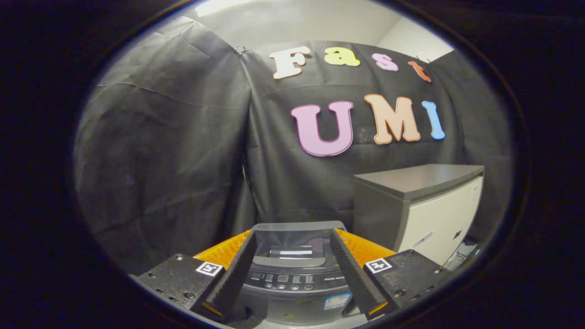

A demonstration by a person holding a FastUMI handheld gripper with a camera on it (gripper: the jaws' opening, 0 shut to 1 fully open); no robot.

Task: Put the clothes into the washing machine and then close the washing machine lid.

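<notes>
- Fingers of the gripper (292,267) stand spread wide with nothing between the pads; they frame the washing machine (295,283) rather than touch it, which I take as an approach or a pause above it, not a grasp.
- Seen between the two fingers, the washing machine is a small dark grey top-loader, with its control panel (285,279) facing the gripper: a row of little buttons and small displays, and a sticker on the front below the panel.
- Its lid (297,237) lies just beyond the panel; it looks smoky and see-through, with a pale bar glinting through it. It appears to lie flat and closed, though the fingers hide its side edges, so I cannot be sure.
- No clothes can be made out on the machine or in the fingers; whether any are inside cannot be told through the lid.
- If the lid is down, the task looks either barely begun or nearly over; these pictures do not settle which.
- Orange ribbed surface (365,249) spreads to both sides of the machine, just behind the fingers; what it belongs to I cannot tell.
- Right of the machine and further back stands a cabinet (425,205) with a grey top and a white front, well apart from the fingers.
- Black cloth wall (173,160) hangs behind the machine.
</notes>
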